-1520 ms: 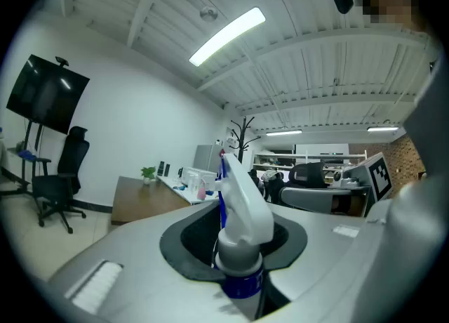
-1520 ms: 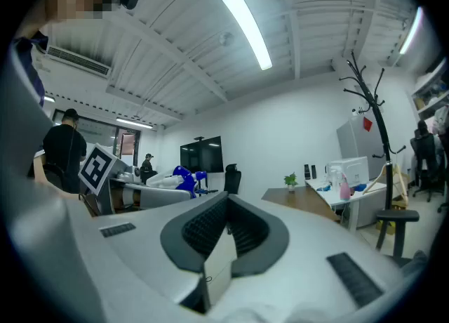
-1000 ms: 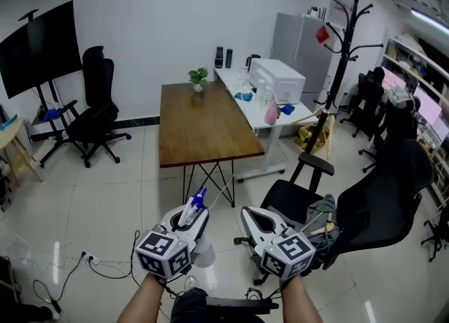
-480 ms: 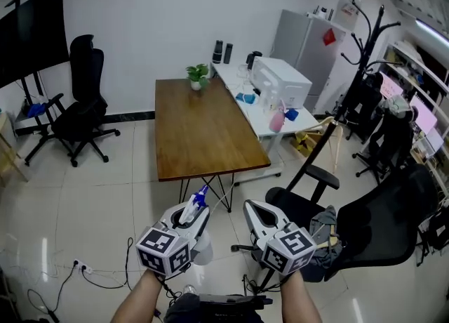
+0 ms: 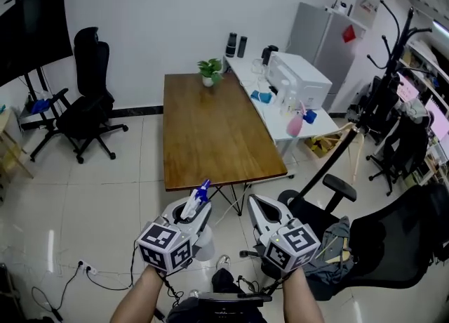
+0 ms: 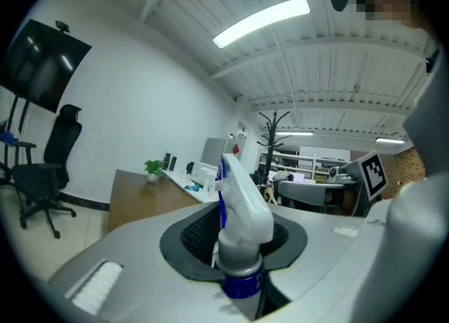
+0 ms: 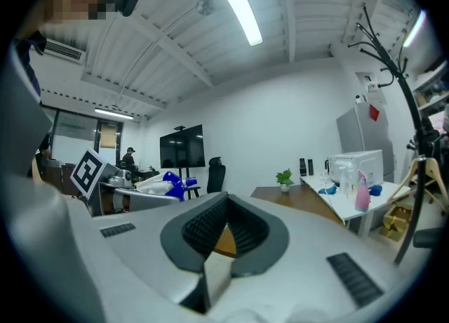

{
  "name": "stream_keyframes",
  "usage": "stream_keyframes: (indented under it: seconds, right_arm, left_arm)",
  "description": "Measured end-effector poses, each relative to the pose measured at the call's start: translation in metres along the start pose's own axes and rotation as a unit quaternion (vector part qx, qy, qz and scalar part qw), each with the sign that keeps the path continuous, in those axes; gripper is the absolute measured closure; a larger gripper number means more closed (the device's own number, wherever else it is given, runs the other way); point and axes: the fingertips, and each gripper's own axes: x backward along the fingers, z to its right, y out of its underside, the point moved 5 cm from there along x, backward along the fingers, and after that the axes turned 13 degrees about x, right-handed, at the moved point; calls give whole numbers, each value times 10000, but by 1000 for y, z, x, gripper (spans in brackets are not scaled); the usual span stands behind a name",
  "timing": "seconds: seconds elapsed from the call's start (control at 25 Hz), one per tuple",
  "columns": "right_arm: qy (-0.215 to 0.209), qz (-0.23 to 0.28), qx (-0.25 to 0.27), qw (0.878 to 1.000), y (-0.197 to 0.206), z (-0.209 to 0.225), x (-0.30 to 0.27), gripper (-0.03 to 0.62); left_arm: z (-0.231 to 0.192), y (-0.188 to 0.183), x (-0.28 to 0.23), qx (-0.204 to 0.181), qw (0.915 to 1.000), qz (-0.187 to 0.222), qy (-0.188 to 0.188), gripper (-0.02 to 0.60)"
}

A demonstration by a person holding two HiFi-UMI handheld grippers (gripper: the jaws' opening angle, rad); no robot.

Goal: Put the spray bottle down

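Observation:
A spray bottle (image 5: 197, 204) with a white head and a blue nozzle stands upright between the jaws of my left gripper (image 5: 191, 211), which is shut on its neck. In the left gripper view the bottle's head (image 6: 242, 206) rises from the dark pads of the left gripper (image 6: 235, 237), with a blue collar below. My right gripper (image 5: 255, 207) is held beside it, shut and with nothing in it; in the right gripper view the right gripper (image 7: 226, 234) shows only bare pads. Both point level toward the brown wooden table (image 5: 210, 132), just short of its near edge.
A potted plant (image 5: 210, 70) stands at the table's far end. A white desk (image 5: 277, 107) to the right carries a microwave (image 5: 298, 79) and a pink bottle (image 5: 295, 123). Black office chairs (image 5: 372, 244) (image 5: 88, 104), a coat rack (image 5: 382, 69) and floor cables (image 5: 84, 272) surround me.
Both grippers have travelled forward together toward the wooden table, whose near edge now lies just ahead of them. The left gripper's hold on the bottle is unchanged.

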Motion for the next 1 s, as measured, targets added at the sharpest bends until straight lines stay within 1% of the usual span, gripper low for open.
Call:
stream_keyframes:
  seconds: [0.2, 0.4, 0.52, 0.68, 0.88, 1.0]
  right_arm:
    - [-242, 138, -78, 9996, 8, 48, -49, 592]
    - [-487, 264, -78, 9984, 10, 104, -94, 592]
    - [-656, 227, -9, 9976, 16, 124, -114, 592]
    - [-747, 207, -16, 9970, 18, 146, -142, 592]
    - [-757, 114, -82, 9970, 26, 164, -180, 592]
    - [-712, 83, -47, 9974, 25, 178, -210, 592]
  left_arm:
    - [-30, -15, -52, 22, 9996, 86, -281, 474]
    - [-50, -33, -111, -2, 9987, 148, -491, 474]
    - [-64, -40, -129, 2, 9973, 171, -719, 474]
    - [-85, -53, -149, 55, 9955, 245, -910, 474]
    - [-116, -71, -174, 46, 9949, 300, -958, 474]
    - [-139, -86, -195, 30, 9956, 347, -865, 474]
